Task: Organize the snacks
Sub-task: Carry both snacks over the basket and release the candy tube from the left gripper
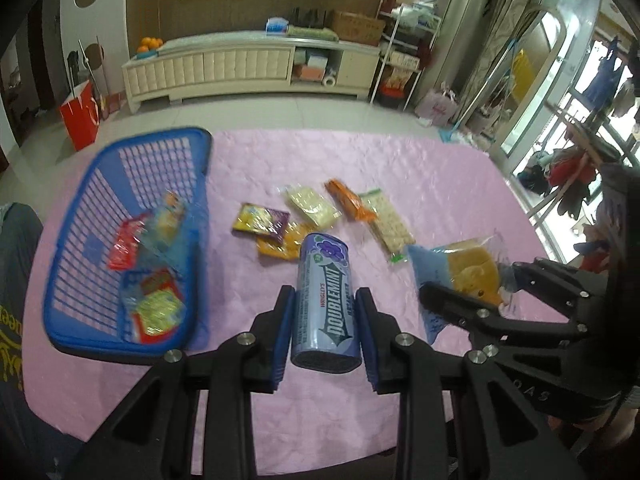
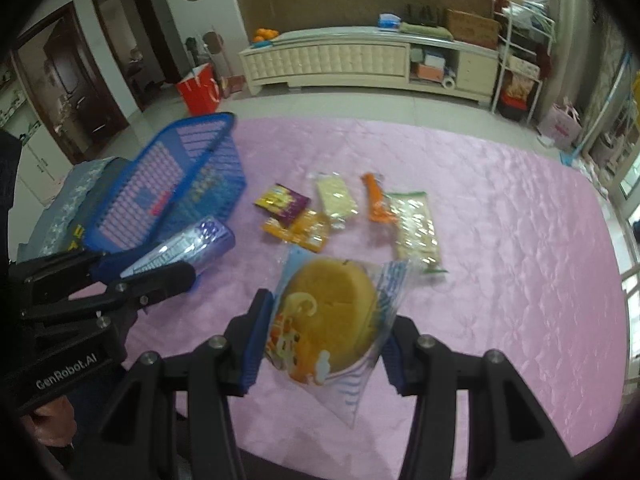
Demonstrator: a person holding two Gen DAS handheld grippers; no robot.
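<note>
My left gripper [image 1: 325,334] is shut on a purple Doublemint gum canister [image 1: 325,304] and holds it above the pink table, right of the blue basket [image 1: 100,320]. The canister also shows in the right wrist view [image 2: 188,246]. My right gripper [image 2: 326,340] is shut on a bagged round bun [image 2: 332,316] and holds it above the table; the bun also shows in the left wrist view [image 1: 468,268]. The basket [image 2: 228,176] holds several snack packets [image 1: 154,308]. Loose packets lie mid-table: a purple-yellow one [image 1: 262,222], an orange one [image 1: 348,200], cracker packs [image 1: 390,224].
The pink quilted cloth [image 2: 500,240] covers the table. A person's dark clothing [image 1: 16,280] is at the left edge. Beyond the table stand a cream cabinet [image 1: 240,68], a red bag [image 1: 80,116] and a shelf rack [image 1: 404,52].
</note>
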